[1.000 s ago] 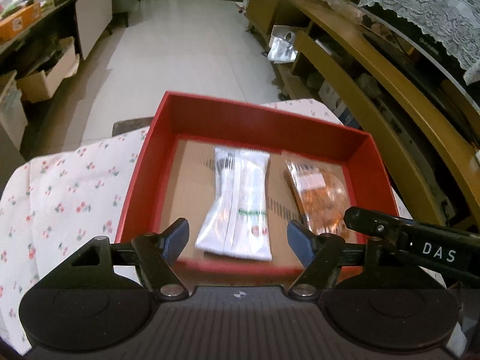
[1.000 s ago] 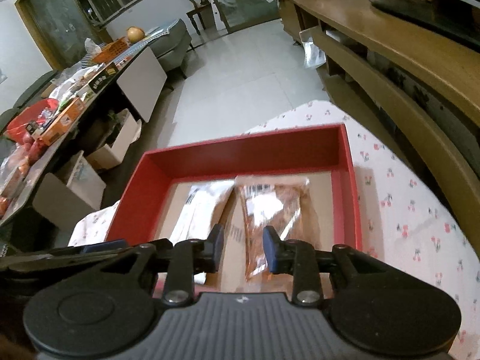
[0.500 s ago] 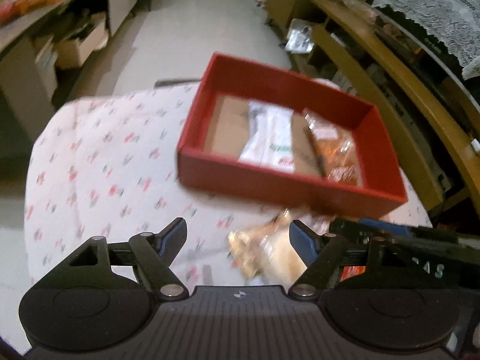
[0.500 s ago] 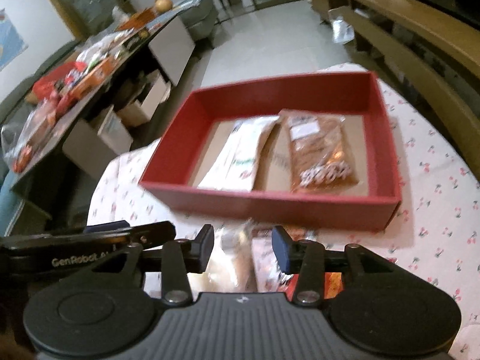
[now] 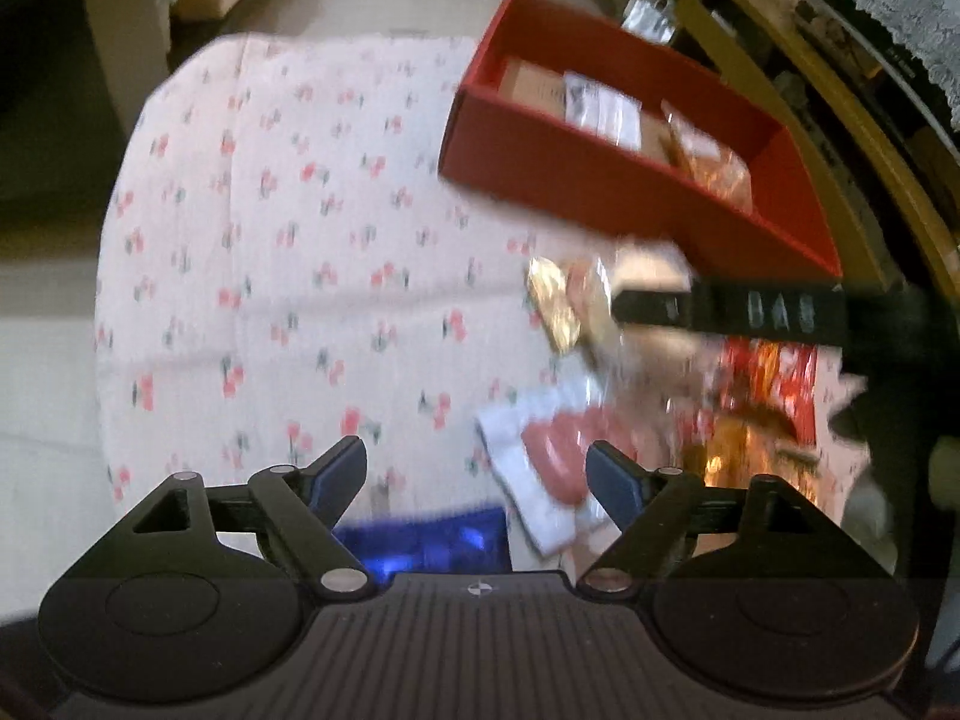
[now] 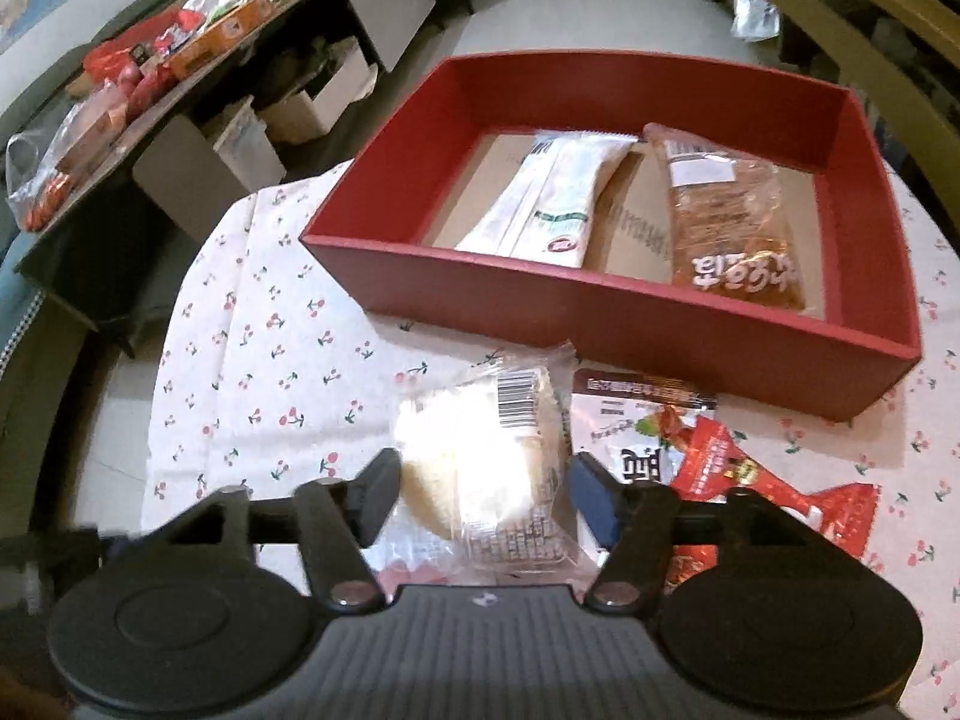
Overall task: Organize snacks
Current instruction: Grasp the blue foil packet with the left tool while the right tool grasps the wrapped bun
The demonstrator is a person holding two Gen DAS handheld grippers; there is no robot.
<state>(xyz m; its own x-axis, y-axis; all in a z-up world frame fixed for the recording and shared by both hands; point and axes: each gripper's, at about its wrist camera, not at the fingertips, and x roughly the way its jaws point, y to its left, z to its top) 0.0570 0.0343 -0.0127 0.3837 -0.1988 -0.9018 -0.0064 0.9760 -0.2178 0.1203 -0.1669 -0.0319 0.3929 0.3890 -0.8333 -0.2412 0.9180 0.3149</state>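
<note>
We take the step in hand to be the pick-up of the clear-wrapped pale bread bun point(image 6: 486, 468), which lies on the cloth just in front of the red rectangular cardboard box point(image 6: 600, 312); the right gripper point(image 6: 480, 492) stands wide open with a finger on either side of the bun, holding nothing yet. To do it well, we judge that the jaws should close on the body of the bun rather than on its loose wrapper, gently, since the bread looks soft and would crush; the lift must clear the box's near wall before setting down on the bare cardboard floor left of the white flat packet point(image 6: 552, 204), beside which lies the orange-brown crinkled snack bag point(image 6: 726, 222). The red-and-white foil pouch point(image 6: 678, 444) lies just to the right and touches the bun's wrapper; it could drag along. The left gripper point(image 5: 477, 474) is likewise wide open and empty, over blurred packets; we cannot tell what it aims at. The surface is a white cherry-print tablecloth point(image 6: 270, 348) over a rounded table; beyond, a pale tiled floor point(image 6: 576, 6), a dark side table of goods point(image 6: 180, 60), and wooden shelving point(image 6: 852, 42).
</note>
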